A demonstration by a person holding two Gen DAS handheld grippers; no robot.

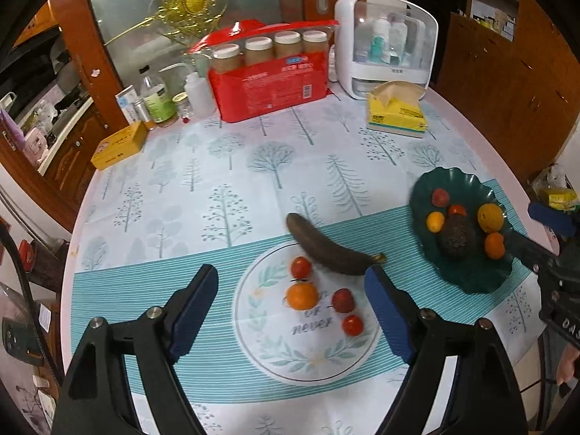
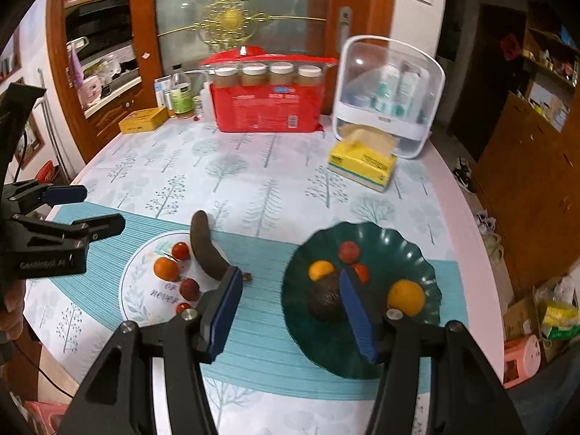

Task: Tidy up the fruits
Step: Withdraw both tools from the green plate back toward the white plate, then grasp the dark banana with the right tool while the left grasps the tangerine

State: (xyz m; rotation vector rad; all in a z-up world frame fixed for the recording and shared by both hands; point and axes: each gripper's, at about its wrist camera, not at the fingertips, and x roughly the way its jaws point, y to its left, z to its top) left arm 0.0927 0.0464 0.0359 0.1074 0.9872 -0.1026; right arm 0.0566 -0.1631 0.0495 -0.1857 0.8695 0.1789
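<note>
The banana (image 1: 331, 248) is lying across the rim of the white plate (image 1: 253, 344), so the left gripper (image 1: 290, 308), hovering above it tilted downward with jaws spread and empty, should straddle its middle. The right gripper (image 2: 290, 308) is hanging over the green plate (image 2: 417, 250), also released (nothing between its pads).
</note>
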